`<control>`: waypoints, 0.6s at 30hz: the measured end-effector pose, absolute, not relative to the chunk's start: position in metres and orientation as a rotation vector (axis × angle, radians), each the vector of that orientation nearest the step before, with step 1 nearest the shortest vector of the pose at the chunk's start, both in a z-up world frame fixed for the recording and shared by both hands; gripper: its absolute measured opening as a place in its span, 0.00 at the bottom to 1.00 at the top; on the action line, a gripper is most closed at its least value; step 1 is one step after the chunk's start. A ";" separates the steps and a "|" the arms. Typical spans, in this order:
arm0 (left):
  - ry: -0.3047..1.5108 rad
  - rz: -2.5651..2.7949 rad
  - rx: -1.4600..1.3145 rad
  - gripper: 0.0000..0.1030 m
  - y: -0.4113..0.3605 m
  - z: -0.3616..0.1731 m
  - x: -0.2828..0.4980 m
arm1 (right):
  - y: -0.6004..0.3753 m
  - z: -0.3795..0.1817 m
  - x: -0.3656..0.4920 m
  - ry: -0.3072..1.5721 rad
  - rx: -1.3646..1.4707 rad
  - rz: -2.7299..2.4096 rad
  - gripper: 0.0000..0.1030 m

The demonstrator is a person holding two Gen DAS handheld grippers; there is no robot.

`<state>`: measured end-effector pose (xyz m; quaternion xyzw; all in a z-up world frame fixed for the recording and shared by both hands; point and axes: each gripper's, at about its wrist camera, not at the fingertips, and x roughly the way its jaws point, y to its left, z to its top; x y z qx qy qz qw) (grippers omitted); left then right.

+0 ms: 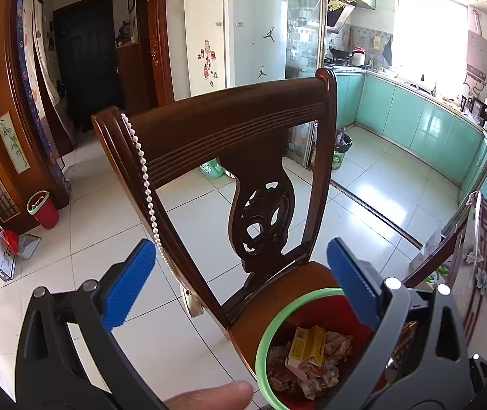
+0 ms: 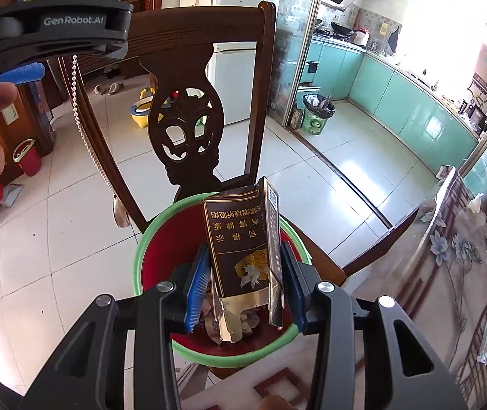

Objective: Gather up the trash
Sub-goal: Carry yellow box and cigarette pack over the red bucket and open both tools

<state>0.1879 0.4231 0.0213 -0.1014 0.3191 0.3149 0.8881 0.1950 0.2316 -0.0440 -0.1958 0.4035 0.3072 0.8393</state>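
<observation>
Kitchen behind; cigarette pack (image 2: 243,249) hides red bin's (image 2: 161,256) contents.

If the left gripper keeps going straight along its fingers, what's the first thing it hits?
Probably the carved back of the wooden chair: it fills the gap ahead of the open left gripper, with only tiled floor beyond. The red bin sits low by the right finger, likely under that line. Depth is unclear in the fisheye view.

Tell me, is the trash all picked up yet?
Almost! The red bin on the chair already holds a yellow box and crumpled paper. The right gripper is pinching a dark cigarette pack right over the bin. It just needs dropping. The left gripper is open and empty.
</observation>
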 end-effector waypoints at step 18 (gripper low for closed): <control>0.660 0.700 -0.331 0.95 0.450 0.021 0.176 | 0.267 -0.105 0.228 1.015 -0.417 0.629 0.42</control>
